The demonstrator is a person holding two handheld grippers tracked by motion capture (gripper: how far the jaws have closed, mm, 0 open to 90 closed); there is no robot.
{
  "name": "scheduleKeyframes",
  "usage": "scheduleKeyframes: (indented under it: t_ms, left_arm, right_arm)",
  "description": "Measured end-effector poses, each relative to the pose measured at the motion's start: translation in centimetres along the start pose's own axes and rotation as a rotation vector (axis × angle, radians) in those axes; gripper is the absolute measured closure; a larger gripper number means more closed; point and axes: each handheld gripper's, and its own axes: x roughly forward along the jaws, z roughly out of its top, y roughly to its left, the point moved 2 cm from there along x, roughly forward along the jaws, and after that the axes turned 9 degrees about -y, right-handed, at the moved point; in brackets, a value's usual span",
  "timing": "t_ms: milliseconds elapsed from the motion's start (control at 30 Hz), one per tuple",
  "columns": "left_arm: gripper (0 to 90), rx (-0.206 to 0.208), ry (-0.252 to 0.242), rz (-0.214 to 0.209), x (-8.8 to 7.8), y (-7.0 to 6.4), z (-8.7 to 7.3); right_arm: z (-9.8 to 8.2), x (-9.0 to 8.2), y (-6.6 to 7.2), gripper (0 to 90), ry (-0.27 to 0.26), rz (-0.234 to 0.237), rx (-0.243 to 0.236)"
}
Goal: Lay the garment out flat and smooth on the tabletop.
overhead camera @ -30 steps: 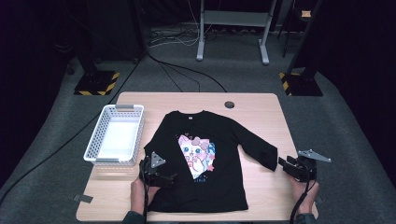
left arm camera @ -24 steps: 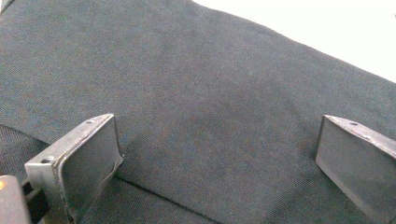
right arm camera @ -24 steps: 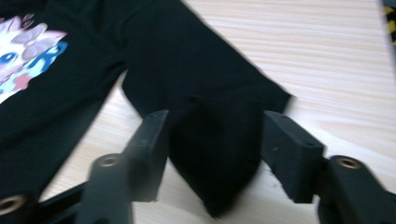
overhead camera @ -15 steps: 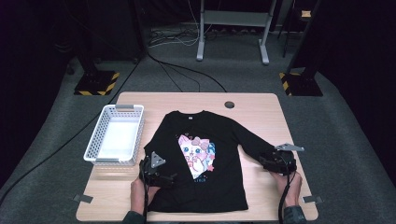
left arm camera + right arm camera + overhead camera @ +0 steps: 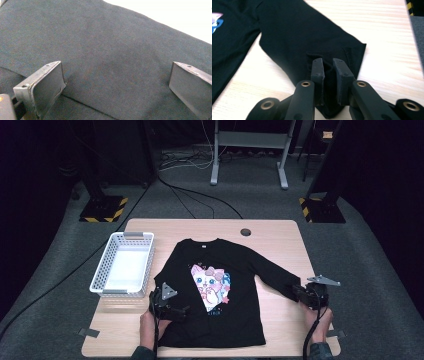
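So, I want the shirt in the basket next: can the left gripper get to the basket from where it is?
Probably yes: the left gripper sits open on the shirt, with the white basket just beside it and nothing between them.

I see matt black woven cloth on the long-sleeved shirt (image 5: 215, 320), pale grained wood on the worktop (image 5: 280, 320), and white perforated plastic on the basket (image 5: 107, 270).

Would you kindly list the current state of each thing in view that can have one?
Black shirt: spread flat on the table, print up.
Right sleeve: cuff bunched between the jaws.
Right gripper: jaws have just been closing, pinching the cuff.
Left gripper: open, jaws wide over the shirt fabric.
White basket: upright, empty.
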Motion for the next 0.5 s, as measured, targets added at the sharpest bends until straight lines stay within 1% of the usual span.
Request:
scheduleKeyframes:
  t_ms: [67, 200, 233, 333, 400, 433, 467, 500]
  left_arm:
    - [0.2, 0.000, 0.000, 0.000, 0.0, 0.0, 0.0]
    - [0.2, 0.000, 0.000, 0.000, 0.0, 0.0, 0.0]
    - [0.2, 0.000, 0.000, 0.000, 0.0, 0.0, 0.0]
    - [0.2, 0.000, 0.000, 0.000, 0.0, 0.0, 0.0]
    - [0.2, 0.000, 0.000, 0.000, 0.0, 0.0, 0.0]
    - [0.2, 0.000, 0.000, 0.000, 0.0, 0.0, 0.0]
    - [0.2, 0.000, 0.000, 0.000, 0.0, 0.0, 0.0]
    - [0.1, 0.000, 0.000, 0.000, 0.0, 0.0, 0.0]
  right_arm:
    - [-0.2, -0.4, -0.6, 78.0, -0.010, -0.006, 0.023]
    - [-0.6, -1.3, -1.9, 72.3, -0.030, -0.032, 0.064]
    - [-0.7, -1.5, -2.2, 69.7, -0.035, -0.039, 0.074]
    - [-1.2, -2.6, -3.7, 63.8, -0.052, -0.074, 0.120]
    - [-1.5, -3.4, -4.6, 56.1, -0.058, -0.105, 0.144]
    - [-1.7, -3.9, -4.9, 53.2, -0.065, -0.118, 0.149]
    - [-1.8, -4.4, -5.1, 47.9, -0.075, -0.135, 0.149]
    - [-1.8, -4.4, -5.1, 47.9, -0.075, -0.135, 0.149]
